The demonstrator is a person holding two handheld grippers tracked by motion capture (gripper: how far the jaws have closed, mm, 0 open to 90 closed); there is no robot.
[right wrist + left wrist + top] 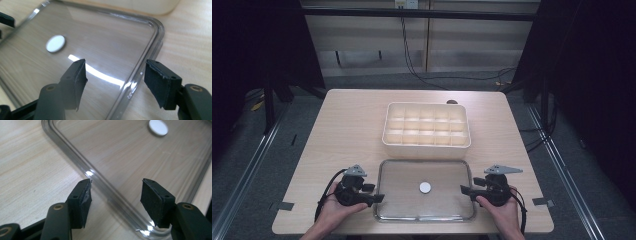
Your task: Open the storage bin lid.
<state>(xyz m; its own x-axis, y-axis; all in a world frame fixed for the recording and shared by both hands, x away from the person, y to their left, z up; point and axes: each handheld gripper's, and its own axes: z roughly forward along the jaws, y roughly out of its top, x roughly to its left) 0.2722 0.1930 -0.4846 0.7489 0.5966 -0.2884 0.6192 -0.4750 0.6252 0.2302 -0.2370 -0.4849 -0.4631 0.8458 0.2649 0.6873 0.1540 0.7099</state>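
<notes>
A clear plastic lid (387, 200) lies flat near the table's front edge, with a small white disc (425, 187) at its middle. Behind it stands a cream organizer box (427, 145) divided into several compartments. My left gripper (378, 198) sits open at the lid's left rim (100, 183), its jaws straddling the rim. At the lid's right side my right gripper (463, 189) is open too, its jaws either side of the right rim (147, 60). The white disc (158, 127) (55, 43) lies ahead of both grippers. The box's near wall (150, 6) shows past the lid.
The light wooden table (347, 125) has bare room to the left and right of the box. Black cables (422, 70) run across the grey floor behind the table. Metal rails (252, 160) flank it on both sides.
</notes>
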